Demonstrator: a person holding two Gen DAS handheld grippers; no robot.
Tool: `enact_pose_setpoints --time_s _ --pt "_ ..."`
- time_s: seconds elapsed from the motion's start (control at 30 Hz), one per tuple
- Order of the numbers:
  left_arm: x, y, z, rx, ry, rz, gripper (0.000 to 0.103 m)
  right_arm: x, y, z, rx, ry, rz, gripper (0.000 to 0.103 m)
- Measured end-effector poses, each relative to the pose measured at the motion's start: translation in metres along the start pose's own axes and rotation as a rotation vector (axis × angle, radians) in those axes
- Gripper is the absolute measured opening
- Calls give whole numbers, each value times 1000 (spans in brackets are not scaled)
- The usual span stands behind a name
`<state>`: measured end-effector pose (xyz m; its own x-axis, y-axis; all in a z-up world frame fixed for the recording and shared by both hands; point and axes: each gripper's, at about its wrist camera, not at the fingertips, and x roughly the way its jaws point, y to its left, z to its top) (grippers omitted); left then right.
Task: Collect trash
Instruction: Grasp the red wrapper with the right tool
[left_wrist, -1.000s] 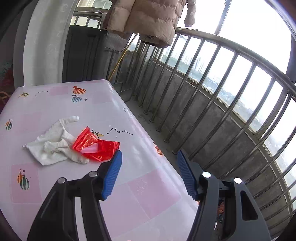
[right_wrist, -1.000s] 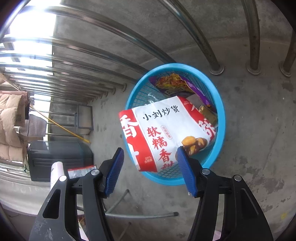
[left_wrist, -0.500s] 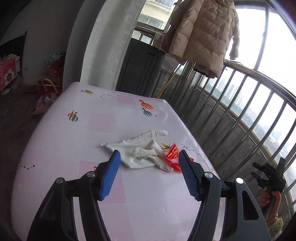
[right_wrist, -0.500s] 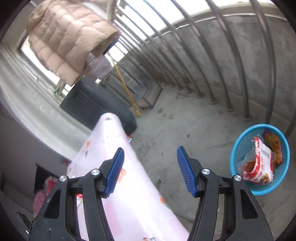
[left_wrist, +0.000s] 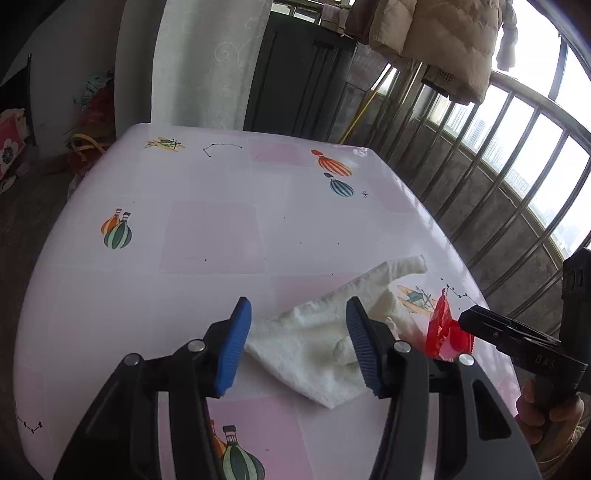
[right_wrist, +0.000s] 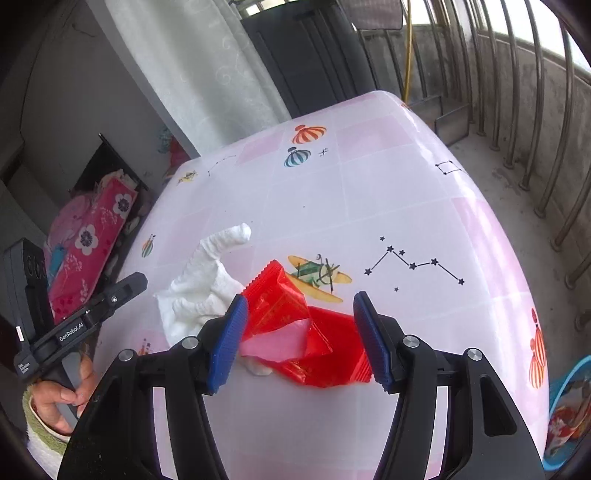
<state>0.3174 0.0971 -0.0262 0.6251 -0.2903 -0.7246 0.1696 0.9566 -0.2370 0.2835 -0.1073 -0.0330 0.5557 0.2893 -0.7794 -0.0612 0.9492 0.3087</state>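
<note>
left gripper (left_wrist: 298, 343): released, over crumpled white cloth glove (left_wrist: 325, 343) | right gripper (right_wrist: 299, 336): released, straddling crinkled red plastic wrapper (right_wrist: 295, 325) | wrapper at glove's 3 o'clock, touching, on pink-checked table (left_wrist: 221, 229)

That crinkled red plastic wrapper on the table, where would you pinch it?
Probably the raised fold at the middle of the crinkled red plastic wrapper, coming straight down with the open right gripper already straddling it. It lies nearly flat on the pink tablecloth, so only standing creases offer a grip.
</note>
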Motion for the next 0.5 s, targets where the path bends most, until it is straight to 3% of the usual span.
enact_pose_setpoints --time_s 0.03,0.1,0.17,0.3,0.5 --pt "9 -2 -1 12 24 4 40 4 2 -2 -10 12 -18 56" --pt "22 -7 -6 26 71 -4 23 8 2 -8 -21 49 -9 39" --pt "25 -12 -15 39 99 -14 17 9 2 -17 -27 66 -3 32" --pt "13 -18 -35 52 117 -40 12 5 9 -28 -54 91 19 15" --pt "-13 -33 -68 49 173 -133 7 -6 14 -48 -53 129 73 8"
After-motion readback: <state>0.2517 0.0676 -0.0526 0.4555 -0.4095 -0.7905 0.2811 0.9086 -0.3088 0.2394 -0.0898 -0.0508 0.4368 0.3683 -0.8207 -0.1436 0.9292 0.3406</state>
